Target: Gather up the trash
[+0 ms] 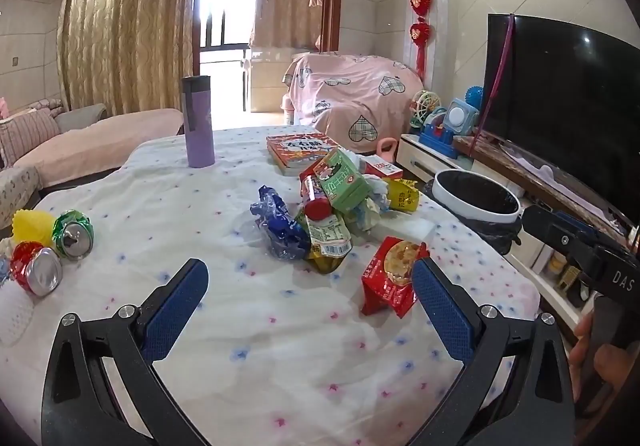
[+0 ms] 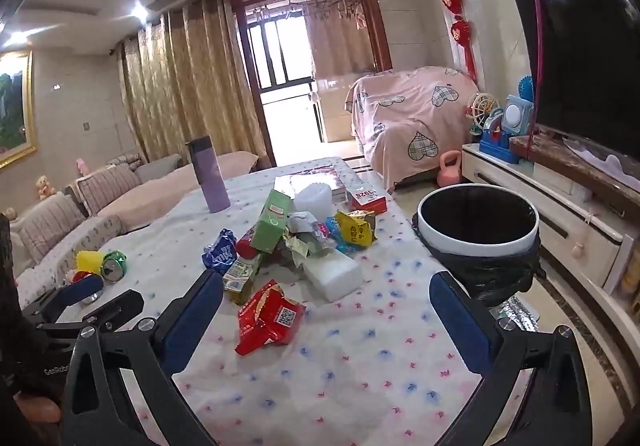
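Note:
A heap of trash lies mid-table: a blue wrapper (image 1: 278, 224) (image 2: 219, 254), a green carton (image 1: 342, 180) (image 2: 272, 222), a yellow packet (image 1: 404, 198) (image 2: 356, 232) and crumpled paper (image 2: 304, 232). A red snack packet (image 1: 394, 276) (image 2: 270, 316) lies nearer, apart from the heap. A white bin with a black liner (image 1: 476, 202) (image 2: 478, 224) stands off the table's right edge. My left gripper (image 1: 310, 280) is open and empty, just short of the red packet. My right gripper (image 2: 326, 296) is open and empty above the red packet.
Two crushed cans, green (image 1: 74, 234) (image 2: 114, 264) and red (image 1: 36, 268), lie at the left with a yellow object (image 1: 32, 224). A purple flask (image 1: 198, 122) (image 2: 212, 176) and a book (image 1: 300, 150) stand behind. A white block (image 2: 334, 274) lies near the heap. A TV (image 1: 560, 98) stands right.

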Demonstrator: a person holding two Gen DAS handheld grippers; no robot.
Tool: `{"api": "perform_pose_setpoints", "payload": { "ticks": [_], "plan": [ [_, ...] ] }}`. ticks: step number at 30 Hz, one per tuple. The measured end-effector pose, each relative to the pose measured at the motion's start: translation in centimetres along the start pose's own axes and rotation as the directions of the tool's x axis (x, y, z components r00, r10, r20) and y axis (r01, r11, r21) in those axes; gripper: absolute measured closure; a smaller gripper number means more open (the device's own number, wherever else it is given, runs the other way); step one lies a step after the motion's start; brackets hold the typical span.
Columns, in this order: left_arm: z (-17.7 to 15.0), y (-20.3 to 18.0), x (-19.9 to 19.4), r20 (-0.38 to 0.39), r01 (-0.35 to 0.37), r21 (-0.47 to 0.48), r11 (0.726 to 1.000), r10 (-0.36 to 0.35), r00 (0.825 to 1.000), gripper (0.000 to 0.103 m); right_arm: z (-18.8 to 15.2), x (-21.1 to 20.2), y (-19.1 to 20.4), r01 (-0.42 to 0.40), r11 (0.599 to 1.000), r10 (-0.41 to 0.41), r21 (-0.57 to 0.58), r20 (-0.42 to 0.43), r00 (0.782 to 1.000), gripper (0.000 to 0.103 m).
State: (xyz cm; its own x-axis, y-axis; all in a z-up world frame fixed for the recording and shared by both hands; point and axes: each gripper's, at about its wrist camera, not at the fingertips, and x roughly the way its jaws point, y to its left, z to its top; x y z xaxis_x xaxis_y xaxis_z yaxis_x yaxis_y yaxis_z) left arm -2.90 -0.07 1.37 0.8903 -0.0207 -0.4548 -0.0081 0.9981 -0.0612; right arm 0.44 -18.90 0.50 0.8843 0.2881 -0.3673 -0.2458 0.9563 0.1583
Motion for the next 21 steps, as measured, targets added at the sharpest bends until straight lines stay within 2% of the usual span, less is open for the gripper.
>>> {"api": "perform_pose_setpoints", "payload": {
  "ticks": [21],
  "plan": [
    [0.00, 0.13, 0.31, -0.003, -0.006, -0.004, 1.000, 0.006, 1.000, 0.000, -0.64, 0.16, 0.30, -0.017, 1.000, 0.017, -0.005, -0.005, 1.000, 0.000]
  ]
}}
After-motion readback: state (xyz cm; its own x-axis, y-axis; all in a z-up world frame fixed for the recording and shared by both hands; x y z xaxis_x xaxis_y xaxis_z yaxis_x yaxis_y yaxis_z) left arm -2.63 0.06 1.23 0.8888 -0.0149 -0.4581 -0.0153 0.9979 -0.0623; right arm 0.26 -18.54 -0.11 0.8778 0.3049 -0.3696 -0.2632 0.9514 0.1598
